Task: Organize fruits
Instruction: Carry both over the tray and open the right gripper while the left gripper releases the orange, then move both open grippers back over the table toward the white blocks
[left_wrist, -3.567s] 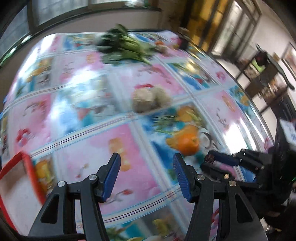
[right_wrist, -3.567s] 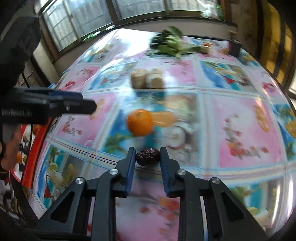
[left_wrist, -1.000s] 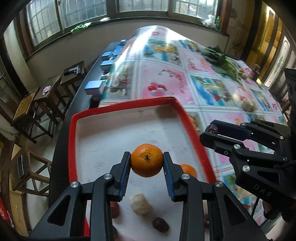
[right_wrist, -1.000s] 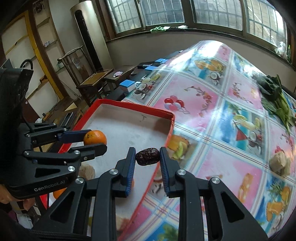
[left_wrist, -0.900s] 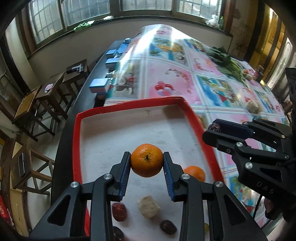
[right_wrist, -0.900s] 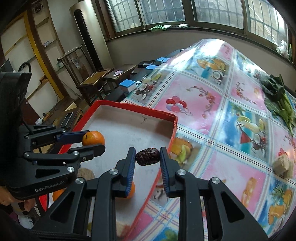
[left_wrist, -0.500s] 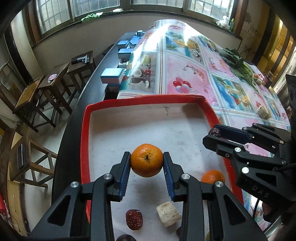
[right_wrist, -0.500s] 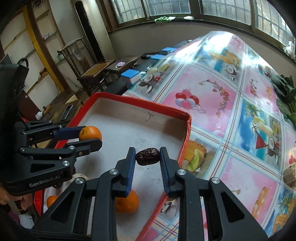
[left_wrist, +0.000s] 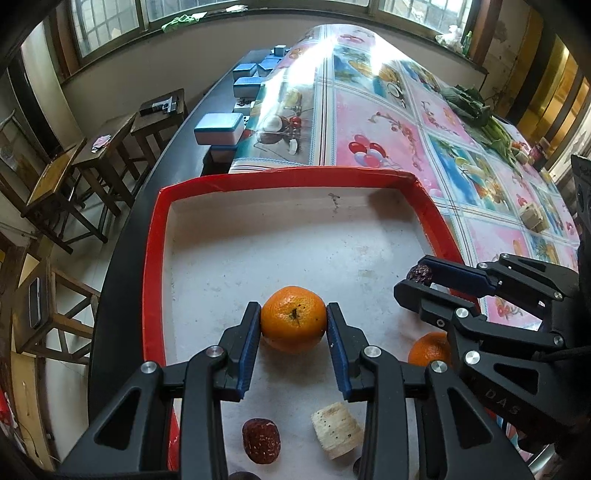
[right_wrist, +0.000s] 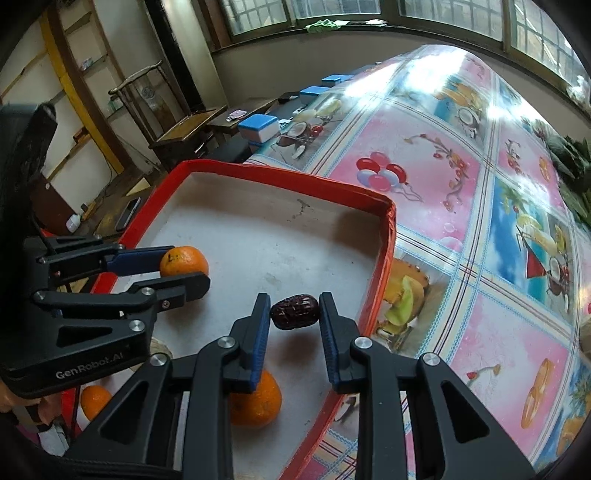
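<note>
Red-rimmed tray (left_wrist: 155, 258) with white floor, orange mandarin (left_wrist: 293, 319), dark maroon date (right_wrist: 294, 312), pink-blue fruit-print tablecloth (right_wrist: 443, 177).

Left gripper (left_wrist: 293, 345): black angular plastic linkage arms, triangular cut-outs, silver round screw heads at joints, blue ribbed pads (left_wrist: 246, 350) lining finger insides. White "GenRobot.AI" lettering on its body in right wrist view. Right gripper (right_wrist: 293, 334): same black frame, silver screws, blue pads (right_wrist: 260, 339); "DAS" embossed on side in left wrist view.
</note>
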